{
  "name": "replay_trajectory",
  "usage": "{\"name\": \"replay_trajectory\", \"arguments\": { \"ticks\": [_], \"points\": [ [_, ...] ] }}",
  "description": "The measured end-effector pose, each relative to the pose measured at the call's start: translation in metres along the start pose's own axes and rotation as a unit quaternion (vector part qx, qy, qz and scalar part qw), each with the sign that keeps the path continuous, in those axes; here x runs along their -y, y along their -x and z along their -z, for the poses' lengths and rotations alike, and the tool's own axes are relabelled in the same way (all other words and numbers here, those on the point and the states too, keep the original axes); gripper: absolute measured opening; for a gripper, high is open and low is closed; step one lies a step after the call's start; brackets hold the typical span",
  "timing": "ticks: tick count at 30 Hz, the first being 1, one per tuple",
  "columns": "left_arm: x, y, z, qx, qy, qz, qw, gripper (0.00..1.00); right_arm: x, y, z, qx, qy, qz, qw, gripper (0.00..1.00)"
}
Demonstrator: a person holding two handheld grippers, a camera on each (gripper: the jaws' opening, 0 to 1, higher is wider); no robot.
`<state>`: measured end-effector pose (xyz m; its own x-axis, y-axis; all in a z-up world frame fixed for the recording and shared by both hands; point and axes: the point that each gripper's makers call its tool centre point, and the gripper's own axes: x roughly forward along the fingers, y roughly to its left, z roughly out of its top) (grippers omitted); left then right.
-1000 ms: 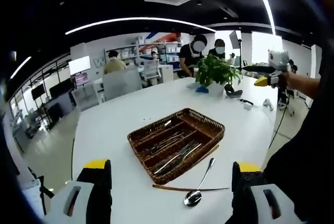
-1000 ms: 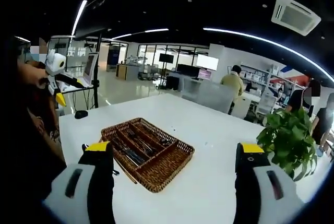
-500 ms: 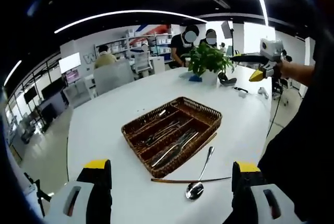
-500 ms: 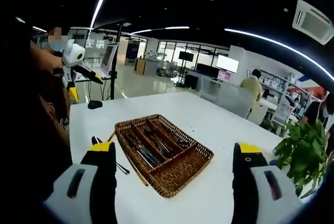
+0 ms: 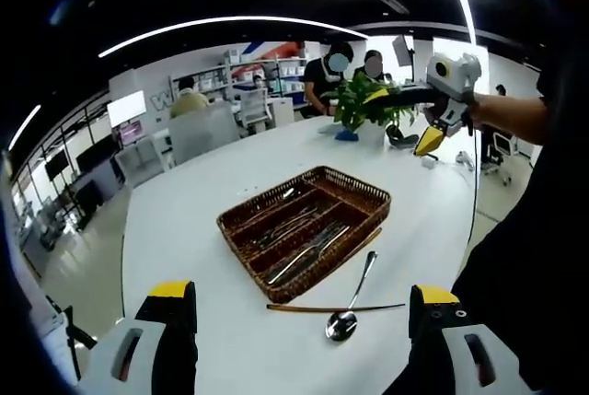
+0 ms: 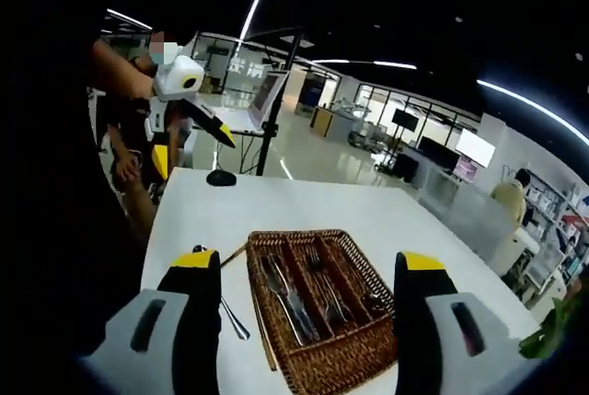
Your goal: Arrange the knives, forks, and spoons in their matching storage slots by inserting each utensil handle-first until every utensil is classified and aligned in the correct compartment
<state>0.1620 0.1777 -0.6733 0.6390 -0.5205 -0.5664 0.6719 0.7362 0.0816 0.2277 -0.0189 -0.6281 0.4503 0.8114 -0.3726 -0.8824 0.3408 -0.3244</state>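
A brown wicker tray with long compartments sits mid-table and holds several forks and knives. A steel spoon lies on the white table in front of it, crossing a thin brown stick. My left gripper stands open above the near table edge, short of the spoon. My right gripper is held open in the air beyond the tray. In the right gripper view the tray lies straight ahead of the open right gripper, the spoon shows by its left jaw, and the left gripper hangs open.
A potted plant stands at the table's far end, with small dark items beside it. People stand and sit beyond the table. A stand with a laptop and a black object are at the other end. A second stick leans along the tray's side.
Both cameras have swung: the tray is now centred in the right gripper view. The right gripper has moved in over the table's far end. Tray, spoon and sticks lie as before.
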Motion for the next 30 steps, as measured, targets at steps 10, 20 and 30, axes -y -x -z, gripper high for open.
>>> {"name": "replay_trajectory", "arguments": {
  "ticks": [10, 20, 30],
  "points": [
    [-0.002, 0.004, 0.001, 0.002, 0.003, -0.002, 1.0, 1.0, -0.035, -0.053, 0.022, -0.016, 0.016, -0.092, 0.9955, 0.7],
    [-0.002, 0.005, 0.003, 0.001, 0.01, 0.002, 0.9999, 1.0, -0.07, -0.09, 0.055, -0.044, 0.019, -0.156, 0.9866, 0.63],
    [-0.007, 0.005, 0.009, -0.001, 0.019, 0.001, 0.9998, 1.0, -0.115, -0.126, 0.101, -0.09, 0.042, -0.216, 0.9712, 0.47]
  ]
}}
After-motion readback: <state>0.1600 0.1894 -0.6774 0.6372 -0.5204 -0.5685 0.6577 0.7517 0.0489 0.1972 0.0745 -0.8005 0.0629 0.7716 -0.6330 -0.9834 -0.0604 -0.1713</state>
